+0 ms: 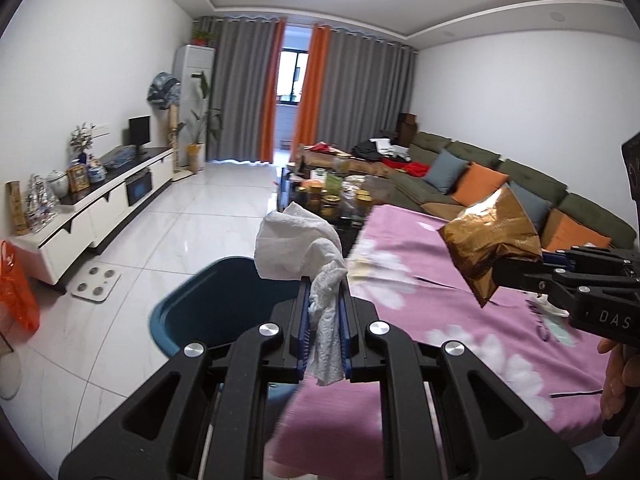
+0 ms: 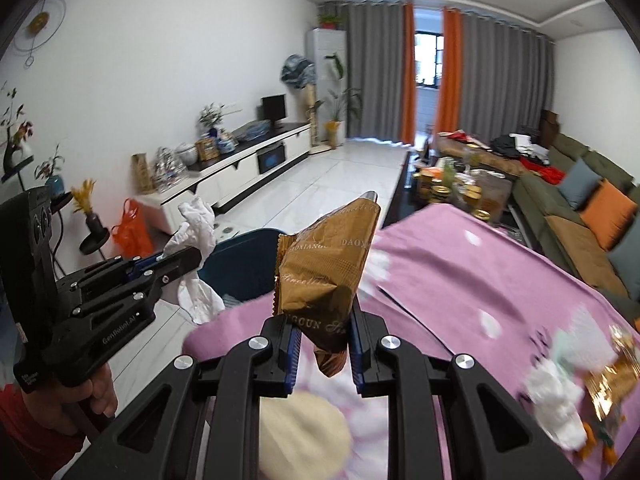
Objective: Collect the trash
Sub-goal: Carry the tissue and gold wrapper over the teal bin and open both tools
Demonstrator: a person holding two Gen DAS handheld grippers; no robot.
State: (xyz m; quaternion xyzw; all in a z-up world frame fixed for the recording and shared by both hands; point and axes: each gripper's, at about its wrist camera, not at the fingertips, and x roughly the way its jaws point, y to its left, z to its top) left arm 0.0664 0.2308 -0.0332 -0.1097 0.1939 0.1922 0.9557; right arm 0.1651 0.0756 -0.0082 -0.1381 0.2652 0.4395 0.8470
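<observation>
My left gripper [image 1: 325,280] is shut on a crumpled white paper towel [image 1: 296,244], which bulges above the fingertips and hangs below them. It is held over the edge of the pink flowered table cover [image 1: 420,264], beside a dark blue bin [image 1: 208,304] on the floor. My right gripper [image 2: 322,320] is shut on a crinkled gold-brown snack wrapper [image 2: 324,264] that stands up between its blue pads. In the right wrist view the left gripper [image 2: 192,258] with its paper towel [image 2: 196,232] is at the left, near the blue bin [image 2: 244,264]. More white tissue and wrapper scraps [image 2: 560,396] lie on the cover at lower right.
A white TV cabinet [image 1: 100,200] lines the left wall, with an orange plastic bag [image 1: 16,292] and a white scale [image 1: 96,284] on the tiled floor. A cluttered coffee table [image 1: 336,192] and a green sofa [image 1: 480,184] with cushions lie beyond the pink cover.
</observation>
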